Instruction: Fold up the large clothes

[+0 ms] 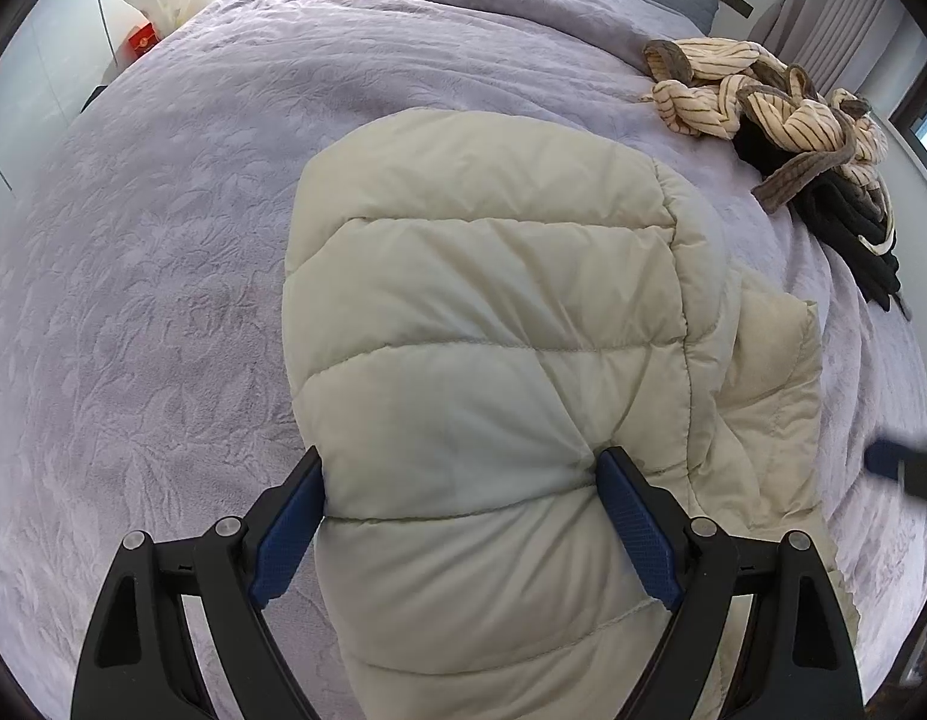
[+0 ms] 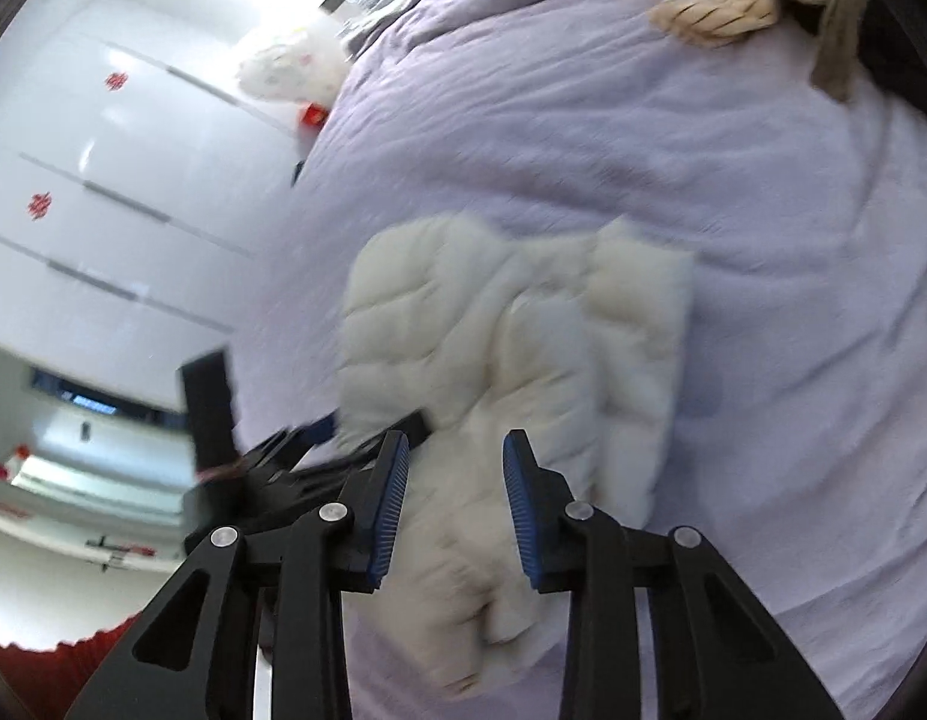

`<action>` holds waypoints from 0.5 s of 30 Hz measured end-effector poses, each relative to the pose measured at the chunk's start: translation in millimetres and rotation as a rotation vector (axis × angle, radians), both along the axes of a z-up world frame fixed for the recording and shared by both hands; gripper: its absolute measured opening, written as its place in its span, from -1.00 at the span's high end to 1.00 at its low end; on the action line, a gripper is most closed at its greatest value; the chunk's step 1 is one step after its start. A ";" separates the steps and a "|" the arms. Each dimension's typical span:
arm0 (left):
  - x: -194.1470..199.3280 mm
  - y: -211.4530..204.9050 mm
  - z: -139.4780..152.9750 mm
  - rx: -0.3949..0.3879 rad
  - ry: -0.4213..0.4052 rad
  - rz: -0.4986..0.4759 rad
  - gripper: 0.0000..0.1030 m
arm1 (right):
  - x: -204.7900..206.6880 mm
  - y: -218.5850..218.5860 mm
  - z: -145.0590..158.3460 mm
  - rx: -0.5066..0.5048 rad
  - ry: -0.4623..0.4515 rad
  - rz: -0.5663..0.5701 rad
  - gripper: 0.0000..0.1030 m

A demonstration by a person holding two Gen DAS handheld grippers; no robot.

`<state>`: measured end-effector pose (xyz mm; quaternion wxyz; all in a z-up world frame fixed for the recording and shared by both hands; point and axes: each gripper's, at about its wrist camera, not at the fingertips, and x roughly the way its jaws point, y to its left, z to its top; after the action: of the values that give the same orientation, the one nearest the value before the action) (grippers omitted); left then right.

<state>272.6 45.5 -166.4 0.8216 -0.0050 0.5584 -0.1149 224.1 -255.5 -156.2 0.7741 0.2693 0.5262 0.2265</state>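
One cream puffer jacket lies on the lilac bedspread, already doubled into a thick narrow bundle with a lower layer poking out along its right edge, so we judge the fold well advanced but not yet squared off. Our left tool straddles the near end of the bundle with its blue pads pressed against either side, while our right tool hangs above it spread apart and gripping nothing. Beyond, a striped garment and dark clothing sit crumpled near the bed's far right, seemingly left to fold.
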 end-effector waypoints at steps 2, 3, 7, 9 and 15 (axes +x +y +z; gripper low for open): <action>0.6 1.8 0.3 -0.007 0.003 0.003 -0.72 | -9.7 13.8 -3.5 -0.010 0.015 0.026 0.31; 1.0 3.0 0.6 -0.011 0.004 0.004 -0.72 | -18.3 16.5 -6.1 -0.013 0.025 0.036 0.31; -1.7 12.3 6.8 -0.036 0.014 0.019 -0.72 | -49.1 26.2 -33.3 -0.133 0.083 0.088 0.30; -10.5 19.8 15.7 -0.041 0.005 0.020 -0.72 | -53.3 26.7 -57.4 -0.180 0.121 0.089 0.30; -58.1 44.6 37.9 -0.105 -0.024 0.013 -0.72 | -55.6 16.4 -82.6 -0.115 0.169 0.038 0.30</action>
<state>214.5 90.1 -128.4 0.8275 -0.0504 0.5417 -0.1391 168.6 -239.1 -238.8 0.7365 0.2328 0.6069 0.1871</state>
